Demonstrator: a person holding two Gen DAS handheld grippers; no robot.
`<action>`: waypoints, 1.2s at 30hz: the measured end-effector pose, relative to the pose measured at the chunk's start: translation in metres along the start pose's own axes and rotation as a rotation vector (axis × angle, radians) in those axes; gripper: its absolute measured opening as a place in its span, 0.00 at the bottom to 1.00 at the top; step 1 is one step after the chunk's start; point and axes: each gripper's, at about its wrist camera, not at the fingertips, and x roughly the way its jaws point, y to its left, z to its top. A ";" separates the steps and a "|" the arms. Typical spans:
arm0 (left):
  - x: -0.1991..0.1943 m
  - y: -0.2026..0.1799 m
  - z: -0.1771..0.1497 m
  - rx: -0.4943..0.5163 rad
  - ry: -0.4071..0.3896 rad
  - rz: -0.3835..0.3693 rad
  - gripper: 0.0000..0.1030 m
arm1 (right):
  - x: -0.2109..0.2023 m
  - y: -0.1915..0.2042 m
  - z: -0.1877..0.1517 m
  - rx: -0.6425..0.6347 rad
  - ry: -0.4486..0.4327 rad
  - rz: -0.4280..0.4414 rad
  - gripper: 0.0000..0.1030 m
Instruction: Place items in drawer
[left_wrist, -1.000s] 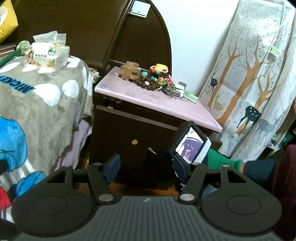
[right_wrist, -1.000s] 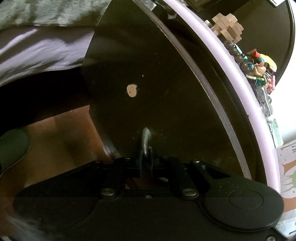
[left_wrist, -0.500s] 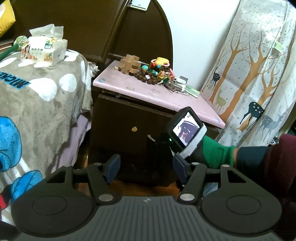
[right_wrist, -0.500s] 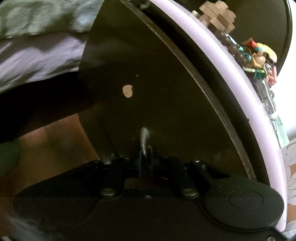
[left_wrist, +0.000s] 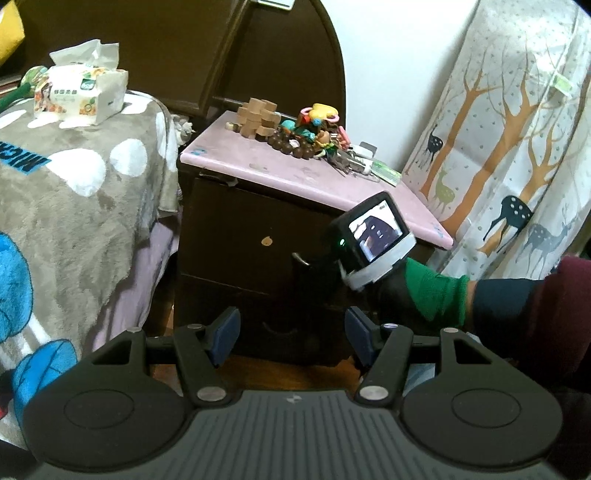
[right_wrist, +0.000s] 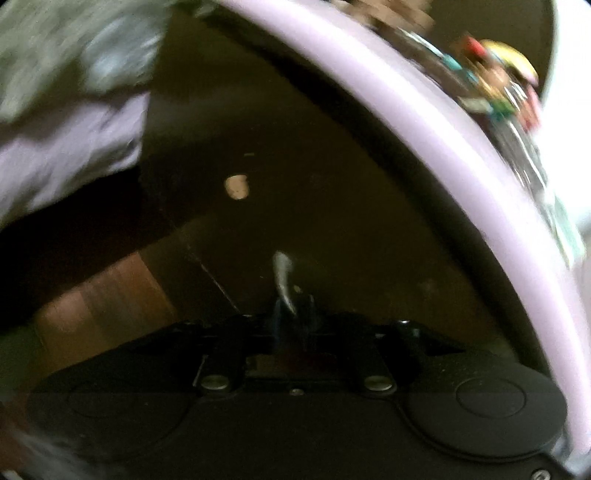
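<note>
Right wrist view showed the right gripper (right_wrist: 291, 314) clamped on the drawer handle (right_wrist: 282, 275). Left gripper (left_wrist: 291, 332) hung apart, empty. Above the handle, wooden blocks (left_wrist: 258, 116) and beads (left_wrist: 291, 142) remained on the nightstand top (left_wrist: 258, 170); drawer (left_wrist: 258, 243) appeared closed.

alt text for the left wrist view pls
The right gripper, held in a green-gloved hand, is shut on the drawer handle of a dark nightstand. The left gripper hangs open in front; toys sit on top.

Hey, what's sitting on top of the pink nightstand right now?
On the nightstand top: wooden blocks, dark beads, colourful trinkets, keys. Whatever lies beneath that pile is hidden.
</note>
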 end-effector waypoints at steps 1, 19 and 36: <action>0.000 -0.001 0.000 0.001 -0.001 0.001 0.60 | -0.005 -0.001 -0.001 0.015 0.000 0.000 0.12; -0.022 -0.040 -0.014 0.199 -0.058 0.024 0.69 | -0.136 -0.025 -0.057 0.388 0.018 0.011 0.62; -0.075 -0.094 -0.003 0.309 -0.100 0.116 0.82 | -0.272 -0.021 -0.103 0.506 -0.058 -0.037 0.74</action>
